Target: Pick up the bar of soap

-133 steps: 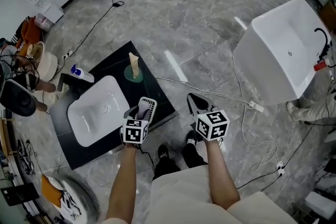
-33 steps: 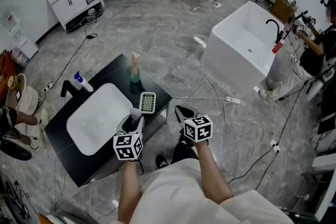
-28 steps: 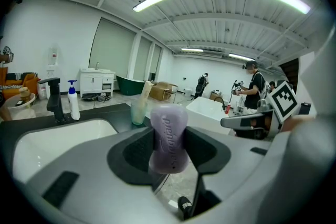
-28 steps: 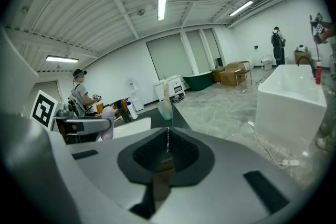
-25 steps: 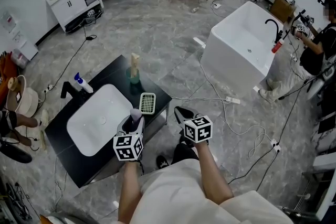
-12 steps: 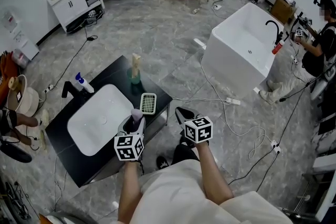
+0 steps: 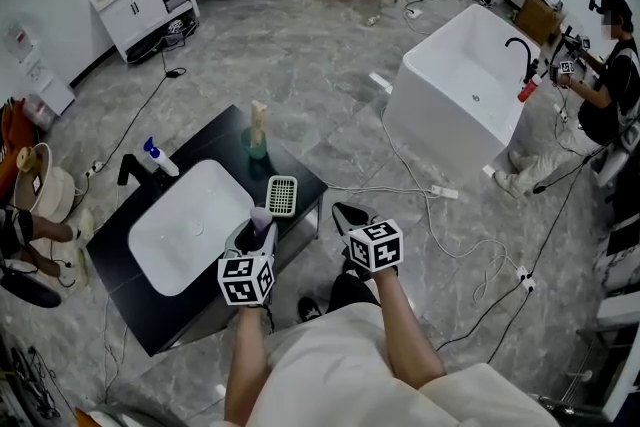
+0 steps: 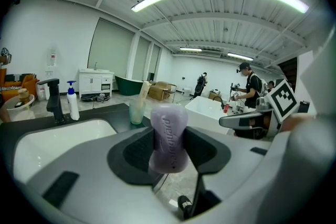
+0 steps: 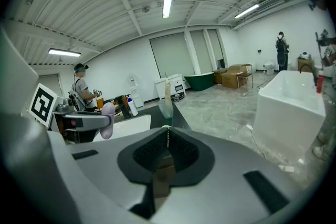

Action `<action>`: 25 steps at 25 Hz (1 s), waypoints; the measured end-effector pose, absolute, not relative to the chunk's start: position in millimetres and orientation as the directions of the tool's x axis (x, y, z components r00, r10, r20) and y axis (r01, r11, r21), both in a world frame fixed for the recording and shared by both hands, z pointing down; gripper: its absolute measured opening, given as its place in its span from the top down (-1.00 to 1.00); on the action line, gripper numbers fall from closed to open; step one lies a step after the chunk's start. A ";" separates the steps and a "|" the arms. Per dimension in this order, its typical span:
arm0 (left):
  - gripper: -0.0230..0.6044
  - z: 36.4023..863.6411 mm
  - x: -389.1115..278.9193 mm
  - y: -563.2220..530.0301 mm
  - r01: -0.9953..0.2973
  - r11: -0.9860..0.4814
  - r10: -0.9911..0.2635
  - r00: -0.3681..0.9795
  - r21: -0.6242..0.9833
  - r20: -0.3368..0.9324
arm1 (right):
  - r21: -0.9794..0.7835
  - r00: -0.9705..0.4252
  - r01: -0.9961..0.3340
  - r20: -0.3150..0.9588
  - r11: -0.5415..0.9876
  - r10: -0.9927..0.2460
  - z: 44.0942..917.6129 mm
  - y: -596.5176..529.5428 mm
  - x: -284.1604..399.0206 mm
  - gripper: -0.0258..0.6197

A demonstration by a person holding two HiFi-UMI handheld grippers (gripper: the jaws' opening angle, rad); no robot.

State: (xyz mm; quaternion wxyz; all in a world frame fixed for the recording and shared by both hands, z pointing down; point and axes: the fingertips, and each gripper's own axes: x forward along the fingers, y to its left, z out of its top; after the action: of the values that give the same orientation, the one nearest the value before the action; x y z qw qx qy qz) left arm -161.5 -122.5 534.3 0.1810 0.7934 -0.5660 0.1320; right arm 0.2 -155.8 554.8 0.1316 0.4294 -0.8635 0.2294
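Observation:
A pale purple bar of soap (image 8: 168,137) stands on end between the jaws of my left gripper (image 7: 255,230), which is shut on it. In the head view the soap (image 7: 260,216) hangs over the front edge of the black counter (image 7: 215,140), near the white basin (image 7: 190,225). A green slotted soap dish (image 7: 282,195) lies on the counter just beyond it. My right gripper (image 7: 350,216) is held to the right, off the counter and over the floor, shut and with nothing in it. The right gripper view shows the soap (image 9: 107,119) at its left.
On the counter stand a black tap (image 7: 127,170), a pump bottle (image 7: 157,158) and a green cup holding a tube (image 7: 258,137). A white bathtub (image 7: 465,95) is at the right, with cables (image 7: 420,190) over the floor and a person (image 7: 605,65) beside it.
5.3 s ago my left gripper held the soap over the soap dish; since then it has drawn back toward me with the soap, the dish left on the counter. Over the last second nothing moved.

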 end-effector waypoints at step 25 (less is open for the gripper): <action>0.33 538.1 -162.3 -122.2 -0.943 -0.303 -0.844 0.333 0.138 0.420 | -0.271 -0.603 -0.796 0.437 0.542 -0.667 560.5 -150.0 -2.3 0.90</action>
State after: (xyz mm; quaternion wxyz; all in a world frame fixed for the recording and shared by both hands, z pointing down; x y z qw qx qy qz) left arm -162.3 -122.2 538.1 0.1822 0.7958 -0.5613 0.1357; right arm -2.3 -150.0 560.5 0.1421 0.4220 -0.8665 0.2255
